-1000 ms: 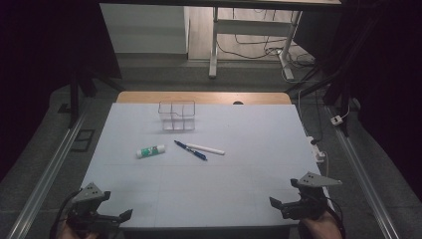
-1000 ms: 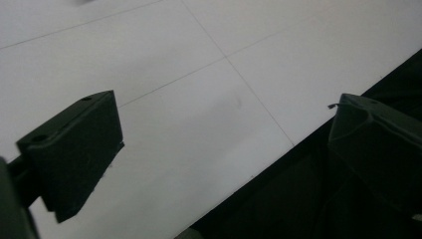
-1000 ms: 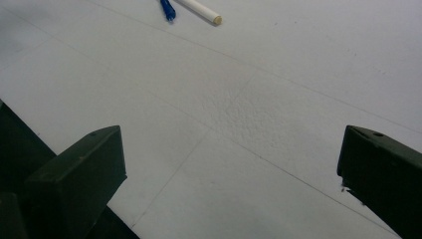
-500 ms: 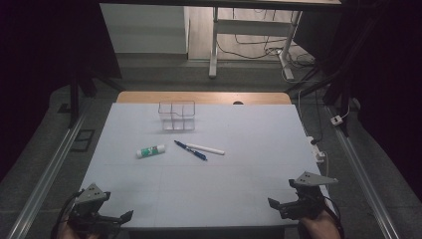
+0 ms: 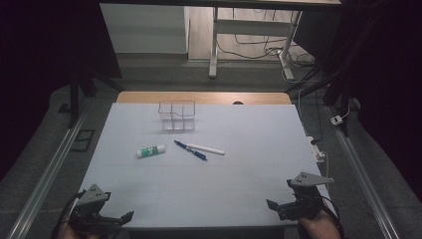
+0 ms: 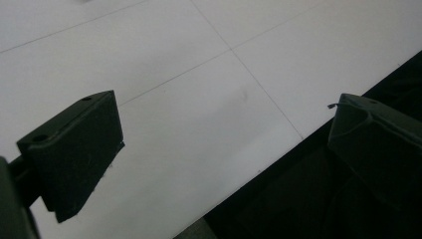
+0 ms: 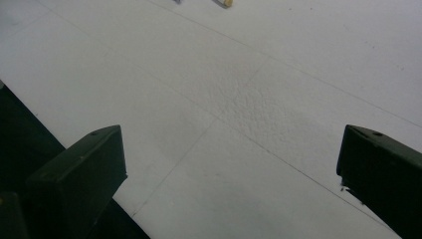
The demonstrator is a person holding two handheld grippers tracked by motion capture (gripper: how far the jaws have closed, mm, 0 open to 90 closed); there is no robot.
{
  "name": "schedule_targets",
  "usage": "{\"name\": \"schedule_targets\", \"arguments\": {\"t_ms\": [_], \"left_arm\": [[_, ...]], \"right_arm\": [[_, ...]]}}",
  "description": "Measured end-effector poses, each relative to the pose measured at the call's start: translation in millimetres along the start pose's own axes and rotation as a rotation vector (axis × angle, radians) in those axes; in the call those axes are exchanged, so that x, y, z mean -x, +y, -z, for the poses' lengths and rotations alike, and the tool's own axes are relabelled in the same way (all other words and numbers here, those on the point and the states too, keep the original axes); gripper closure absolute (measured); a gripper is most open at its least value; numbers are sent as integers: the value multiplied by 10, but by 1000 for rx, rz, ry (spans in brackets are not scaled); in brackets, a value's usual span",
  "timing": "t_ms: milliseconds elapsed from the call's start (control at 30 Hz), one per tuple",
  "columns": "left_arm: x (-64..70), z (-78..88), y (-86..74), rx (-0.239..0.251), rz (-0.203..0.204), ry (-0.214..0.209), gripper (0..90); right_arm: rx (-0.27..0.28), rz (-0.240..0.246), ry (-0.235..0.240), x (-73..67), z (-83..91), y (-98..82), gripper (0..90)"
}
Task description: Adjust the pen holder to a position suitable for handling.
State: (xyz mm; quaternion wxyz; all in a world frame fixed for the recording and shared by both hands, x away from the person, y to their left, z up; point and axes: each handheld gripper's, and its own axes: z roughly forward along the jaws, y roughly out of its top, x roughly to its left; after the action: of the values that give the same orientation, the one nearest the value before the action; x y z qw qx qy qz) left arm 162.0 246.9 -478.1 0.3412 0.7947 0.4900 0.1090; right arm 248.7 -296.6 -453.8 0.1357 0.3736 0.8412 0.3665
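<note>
A clear plastic organizer (image 5: 176, 115) with compartments stands at the far middle of the white table sheet (image 5: 249, 164). In front of it lie a glue stick (image 5: 151, 151) with a green label, a blue pen (image 5: 190, 150) and a white marker (image 5: 205, 149), the pen and marker crossing at one end. My left gripper (image 5: 117, 219) hovers at the near left edge, open and empty (image 6: 224, 124). Over the near right edge my right gripper (image 5: 276, 206) is held wide open (image 7: 229, 149), with nothing between its jaws.
A bare wooden strip (image 5: 199, 97) runs behind the sheet. Metal rails (image 5: 45, 174) flank the table on both sides. A white power strip with cables (image 5: 318, 149) lies at the right edge. A desk frame (image 5: 214, 45) stands on the floor beyond.
Both grippers have barely shifted at the near edge. Nothing on the table has moved.
</note>
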Motion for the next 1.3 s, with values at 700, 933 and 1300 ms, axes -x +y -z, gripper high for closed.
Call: {"name": "schedule_targets", "arguments": {"t_ms": [700, 933, 1300], "left_arm": [[-33, 32, -23, 21, 17, -15, 3], [-36, 30, -23, 18, 16, -19, 6], [-29, 30, -24, 20, 3, -25, 9]], "right_arm": [[40, 58, 93, -109, -87, 199, 0], [40, 84, 124, -186, -181, 341, 0], [0, 126, 159, -237, -395, 524, 0]]}}
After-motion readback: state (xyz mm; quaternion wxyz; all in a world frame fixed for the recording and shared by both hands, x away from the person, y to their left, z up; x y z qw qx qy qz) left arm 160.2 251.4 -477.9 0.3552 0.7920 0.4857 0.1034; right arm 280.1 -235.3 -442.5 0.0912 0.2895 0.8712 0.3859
